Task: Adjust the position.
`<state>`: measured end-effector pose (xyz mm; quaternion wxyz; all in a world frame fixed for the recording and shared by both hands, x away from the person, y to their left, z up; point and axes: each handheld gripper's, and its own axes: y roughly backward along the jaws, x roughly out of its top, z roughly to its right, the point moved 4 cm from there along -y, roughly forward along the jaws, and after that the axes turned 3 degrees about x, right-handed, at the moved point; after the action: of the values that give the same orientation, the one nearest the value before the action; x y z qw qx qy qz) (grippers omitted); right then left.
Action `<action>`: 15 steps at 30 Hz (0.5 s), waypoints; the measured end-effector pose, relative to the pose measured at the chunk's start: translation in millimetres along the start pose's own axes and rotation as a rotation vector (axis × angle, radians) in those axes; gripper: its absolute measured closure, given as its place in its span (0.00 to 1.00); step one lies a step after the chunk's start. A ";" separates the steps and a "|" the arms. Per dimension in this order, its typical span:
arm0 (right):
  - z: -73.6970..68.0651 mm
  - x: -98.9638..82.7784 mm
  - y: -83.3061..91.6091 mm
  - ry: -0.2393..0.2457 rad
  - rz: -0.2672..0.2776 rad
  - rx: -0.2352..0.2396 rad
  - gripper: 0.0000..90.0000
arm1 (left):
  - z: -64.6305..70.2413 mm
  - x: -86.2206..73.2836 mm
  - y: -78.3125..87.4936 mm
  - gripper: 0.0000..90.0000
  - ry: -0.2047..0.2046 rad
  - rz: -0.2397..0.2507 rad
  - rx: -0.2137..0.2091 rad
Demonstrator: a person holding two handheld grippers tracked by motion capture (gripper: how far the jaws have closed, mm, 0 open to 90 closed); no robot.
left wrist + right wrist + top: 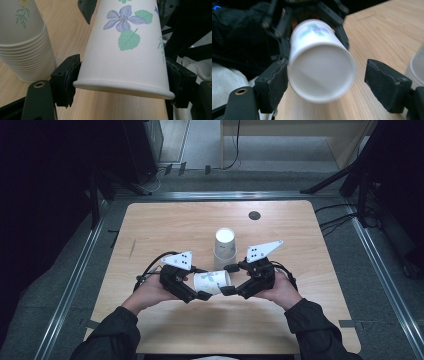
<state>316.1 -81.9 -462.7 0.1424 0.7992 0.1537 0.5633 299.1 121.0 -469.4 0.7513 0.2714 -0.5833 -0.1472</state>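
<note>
In the high view, a flowered paper cup [212,281] lies on its side just above the wooden table [150,227], between the left gripper [202,295] and the right gripper [229,280], in front of the person's two hands. Behind it, near the table's middle, an upside-down stack of cups [225,247] stands upright. In the left gripper view, that gripper's two black jaws press on opposite sides of the cup [125,50] close to its rolled rim, holding it; the stack [23,42] stands at the left, apart from the cup. In the right gripper view, the cup's white base [320,72] faces the camera between the right gripper's jaws, which stand wide: the left pad [277,81] is at the cup's edge, the right pad [387,83] clearly apart from it, so this gripper has no clamp on the cup.
</note>
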 end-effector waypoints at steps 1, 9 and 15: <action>0.8 -0.8 0.1 0.002 -0.005 -0.003 0.22 | 0.3 0.1 2.9 0.27 -0.003 -0.016 0.008; -0.3 -10.9 -6.5 0.050 -0.106 -0.053 0.24 | -5.7 3.8 13.3 0.27 -0.040 -0.123 0.059; 1.5 -16.2 -13.2 0.072 -0.160 -0.092 0.24 | -5.5 4.0 7.2 0.27 -0.076 -0.230 0.086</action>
<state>311.2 -76.5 -482.3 0.2178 0.7564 0.1961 0.5848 304.7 125.9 -463.0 0.6946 0.3625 -0.5821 -0.2174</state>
